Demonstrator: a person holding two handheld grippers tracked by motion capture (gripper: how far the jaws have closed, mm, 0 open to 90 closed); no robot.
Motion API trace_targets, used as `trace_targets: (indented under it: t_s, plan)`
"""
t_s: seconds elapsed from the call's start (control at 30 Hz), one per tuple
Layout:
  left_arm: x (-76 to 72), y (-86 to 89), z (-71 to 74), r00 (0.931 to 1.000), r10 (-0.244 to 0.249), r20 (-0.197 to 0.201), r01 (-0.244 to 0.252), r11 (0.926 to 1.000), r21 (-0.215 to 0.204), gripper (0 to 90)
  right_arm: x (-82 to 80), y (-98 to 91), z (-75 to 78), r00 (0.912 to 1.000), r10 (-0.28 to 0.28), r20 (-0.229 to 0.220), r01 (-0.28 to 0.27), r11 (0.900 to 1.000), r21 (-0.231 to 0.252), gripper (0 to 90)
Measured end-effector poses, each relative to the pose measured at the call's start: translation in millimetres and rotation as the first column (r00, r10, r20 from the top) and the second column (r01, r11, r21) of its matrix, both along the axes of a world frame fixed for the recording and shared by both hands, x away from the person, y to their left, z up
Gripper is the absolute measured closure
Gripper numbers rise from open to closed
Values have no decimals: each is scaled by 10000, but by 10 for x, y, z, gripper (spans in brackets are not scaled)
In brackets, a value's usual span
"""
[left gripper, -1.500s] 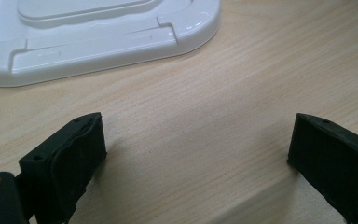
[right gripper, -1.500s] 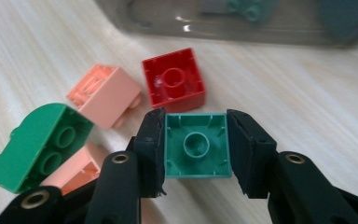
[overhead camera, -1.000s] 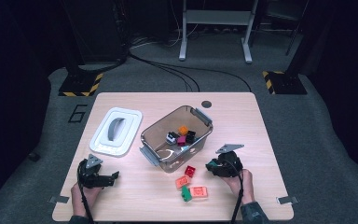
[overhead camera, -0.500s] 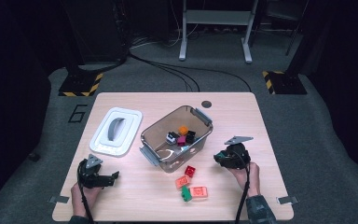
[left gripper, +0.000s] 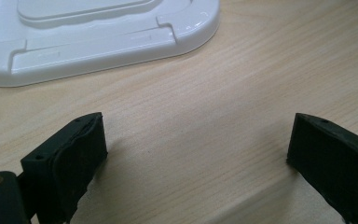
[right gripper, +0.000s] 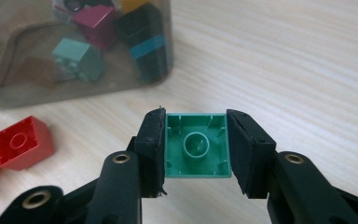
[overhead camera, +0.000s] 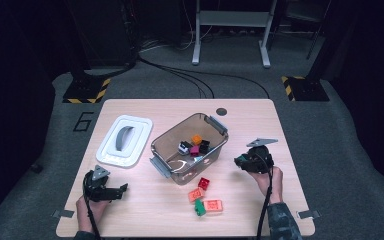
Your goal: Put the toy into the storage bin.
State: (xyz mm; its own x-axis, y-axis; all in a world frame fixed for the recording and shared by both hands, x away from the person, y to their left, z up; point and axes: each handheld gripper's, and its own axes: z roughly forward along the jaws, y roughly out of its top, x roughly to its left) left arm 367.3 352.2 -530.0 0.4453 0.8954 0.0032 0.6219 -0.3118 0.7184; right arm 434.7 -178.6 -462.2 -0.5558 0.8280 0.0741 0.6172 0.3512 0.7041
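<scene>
A: High view first, from the left. The left claw (overhead camera: 114,191) rests at the near left of the surface (overhead camera: 250,125), and in the left gripper view its jaws stand wide apart over bare wood with nothing between them. Just beyond it lies one white lid (overhead camera: 125,140).

B: And in the middle?

A: One clear bin (overhead camera: 162,145), set at an angle, with small bricks inside. I count about four from above: black and white, orange, magenta and black. The right gripper view adds a pale green one (right gripper: 78,57) behind the wall. On the wood near the bin lie loose bricks: one red brick (overhead camera: 203,183), two salmon ones (overhead camera: 206,200) and one small green brick (overhead camera: 199,209).

B: The right claw?

A: The right claw (overhead camera: 240,161) is just right of the bin, clamped on a green brick (right gripper: 196,145) by two opposite side walls, hollow underside facing its camera. It looks held clear above the wood, though I cannot be sure of that.

B: How should that brick handle?

A: I'd judge it light, hard and stiff, with smooth plastic sides that could slip or twist. Gripping flat across parallel walls, as here, looks best.
</scene>
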Motion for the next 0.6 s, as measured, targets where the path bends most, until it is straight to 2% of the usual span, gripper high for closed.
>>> trace_targets:
  t_s: [0.2,0.27,0.3,0.33,0.6]
  plan:
    - [-1,-1,0,10000,7,-16,-7,10000,-19,45,88,-12,60,9997,-246,-82,247,9997,44,590]
    - [2,1,0,10000,-9,9,9,10000,-4,45,98,-24,65,9999,-170,-13,170,9999,13,590]
    - [4,-5,-11,9999,60,145,-59,10000,-55,45,113,-30,70,9999,-139,96,140,9999,-42,590]
    - [-1,-1,0,10000,9,-13,-9,10000,-25,45,138,-29,80,9998,-210,-7,210,9998,2,590]
    - [2,-5,-9,9999,59,105,-58,10000,-57,45,213,1,171,9995,-270,171,271,9996,-18,590]
